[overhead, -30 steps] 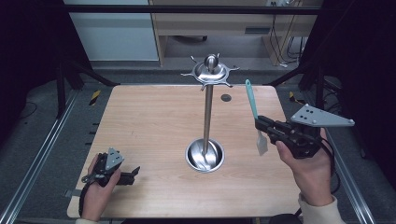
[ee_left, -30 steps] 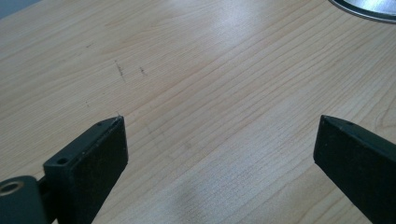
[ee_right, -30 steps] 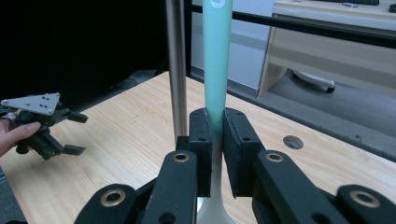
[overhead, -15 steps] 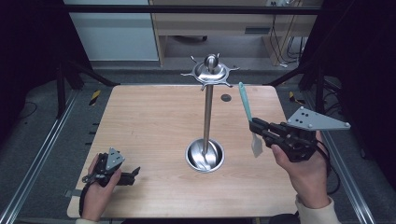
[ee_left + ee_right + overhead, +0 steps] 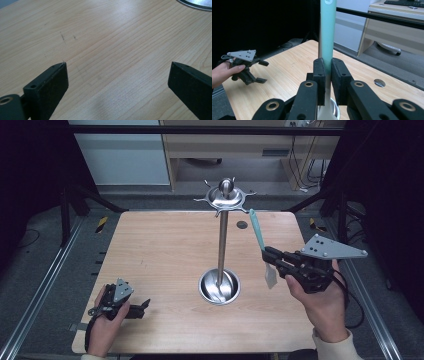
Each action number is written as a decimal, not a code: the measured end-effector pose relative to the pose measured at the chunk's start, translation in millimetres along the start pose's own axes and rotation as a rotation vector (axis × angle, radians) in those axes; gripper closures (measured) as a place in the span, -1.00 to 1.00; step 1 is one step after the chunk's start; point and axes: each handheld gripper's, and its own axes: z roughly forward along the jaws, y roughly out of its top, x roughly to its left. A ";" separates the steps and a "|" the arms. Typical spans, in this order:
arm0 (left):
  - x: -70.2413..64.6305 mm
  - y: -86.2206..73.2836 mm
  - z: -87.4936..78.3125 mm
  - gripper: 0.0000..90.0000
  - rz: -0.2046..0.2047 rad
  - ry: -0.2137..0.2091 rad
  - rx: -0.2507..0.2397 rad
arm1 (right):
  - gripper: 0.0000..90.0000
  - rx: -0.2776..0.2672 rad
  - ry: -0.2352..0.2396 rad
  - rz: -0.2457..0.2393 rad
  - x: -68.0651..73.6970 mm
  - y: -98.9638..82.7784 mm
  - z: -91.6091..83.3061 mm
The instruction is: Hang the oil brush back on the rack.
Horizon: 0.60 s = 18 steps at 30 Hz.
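A steel utensil stand (image 5: 222, 245) rises from a bowl-shaped base (image 5: 219, 287) at the table's middle, and its top is a crown of hooks (image 5: 226, 197). My right gripper (image 5: 268, 254) is shut on a spatula with a teal handle (image 5: 257, 227) and a pale blade (image 5: 270, 276). It holds the spatula near upright just right of the pole, with the handle's tip close to the crown. In the right gripper view the jaws clamp the handle (image 5: 327, 30). My left gripper (image 5: 142, 307) rests open at the front left of the table, with bare wood between its jaws (image 5: 117, 82).
The wooden table (image 5: 160, 250) has a small dark hole (image 5: 242, 225) behind the stand. Black frame bars and rails border the table on both sides. A desk and cabinet stand beyond the far edge. The stand's base rim (image 5: 197, 3) shows at the left gripper view's top right.
My right gripper has carried the spatula leftward, toward the stand, bringing the handle's tip close to the hook crown. The left gripper has stayed still.
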 end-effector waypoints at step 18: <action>-0.1 0.0 0.1 -0.94 0.001 -0.001 0.001 | 0.83 0.010 0.001 0.002 0.4 1.0 4.0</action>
